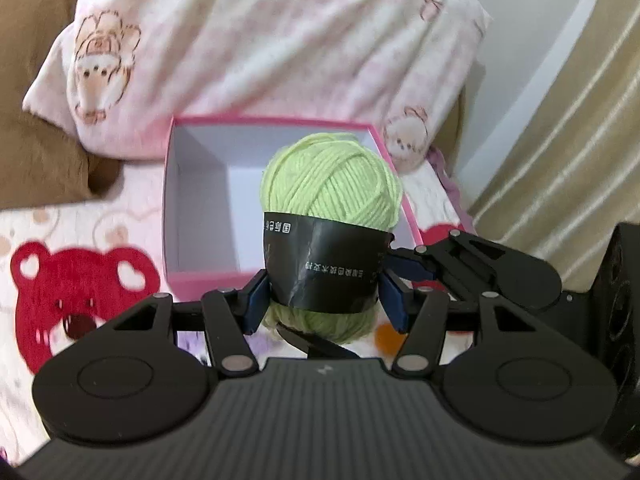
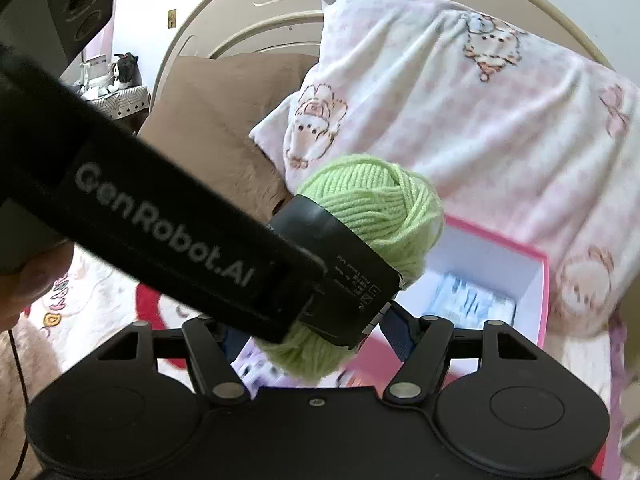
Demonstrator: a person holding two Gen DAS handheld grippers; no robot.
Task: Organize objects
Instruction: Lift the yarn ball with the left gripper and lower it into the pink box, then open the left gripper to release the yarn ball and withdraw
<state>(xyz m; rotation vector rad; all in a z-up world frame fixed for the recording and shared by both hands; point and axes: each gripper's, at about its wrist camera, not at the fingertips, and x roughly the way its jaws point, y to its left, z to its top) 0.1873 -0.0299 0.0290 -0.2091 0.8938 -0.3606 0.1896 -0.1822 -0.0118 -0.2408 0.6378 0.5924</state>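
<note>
I have the yarn [image 1: 330,216] pinched by the left gripper [image 1: 323,300], both blue pads pressed into the black paper band at centre frame. It hangs above the near edge of the pink box [image 1: 200,200], which sits mid-frame on the bedspread in front of the pillow [image 1: 248,40].

From the right wrist view, the right gripper [image 2: 316,340] also straddles the ball low in the frame. One blue pad sits against the band on the right side; the other is hidden behind the left gripper's body, so I can't tell whether it truly grips.

My worry is the band: the pads bear on slick paper, not wool, so the ball could slide out of it. Two grippers on one soft ball could twist or crush it if they diverge. A pale packet [image 2: 472,300] already lies in the box's lower corner, so a careless drop may land on it or clip the rim.
</note>
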